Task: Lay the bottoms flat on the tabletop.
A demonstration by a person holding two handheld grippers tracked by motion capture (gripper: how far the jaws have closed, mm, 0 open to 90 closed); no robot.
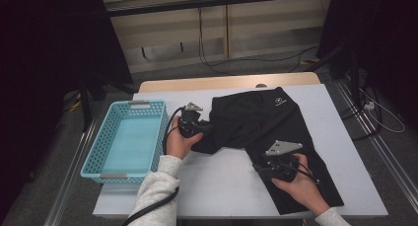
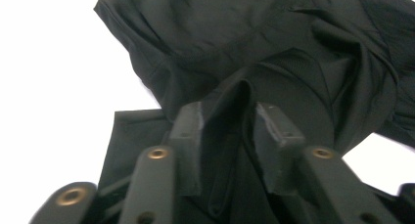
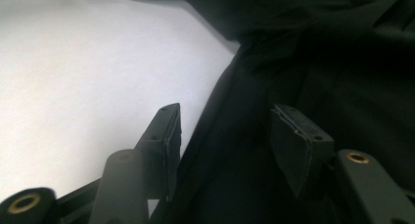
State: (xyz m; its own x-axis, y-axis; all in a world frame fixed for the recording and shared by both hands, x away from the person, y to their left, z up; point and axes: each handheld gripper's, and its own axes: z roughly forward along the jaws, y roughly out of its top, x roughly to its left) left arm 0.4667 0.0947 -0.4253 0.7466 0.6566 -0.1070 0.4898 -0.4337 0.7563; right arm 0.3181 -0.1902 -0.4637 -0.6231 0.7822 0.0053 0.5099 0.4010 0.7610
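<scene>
**Black garment spread on the bench, one tool at each edge**

The black garment (image 1: pixel 266 125) lies on the white bench (image 1: pixel 222 181), right of the middle, its near end reaching almost to the front edge. Its shape is hard to read: the cloth is dark and rumpled, folds run into one another, and whether it is shorts or trousers cannot be told from above. A small pale mark (image 1: pixel 279 100) sits near its far edge, too small to make out.

The left tool (image 1: pixel 201 128) is at the garment's left edge. In the left gripper view a raised fold of cloth (image 2: pixel 230 111) stands between the two pads (image 2: pixel 193 136), which are set apart at a moderate width; they do not seem to press on it, though the dark cloth against black jaws makes the contact hard to judge. The right tool (image 1: pixel 260 169) is at the near left edge of the lower part of the garment. In the right gripper view its jaws stand moderately apart, with the cloth edge (image 3: pixel 220 150) lying between and beneath them; no pinch shows. The person's right hand (image 1: pixel 298 179) covers part of that tool's body, and the bottom of the high view cuts off both sleeves.

Counted: one garment, two tools, one light blue basket (image 1: pixel 98 152) at the bench's left side, one bench.
</scene>
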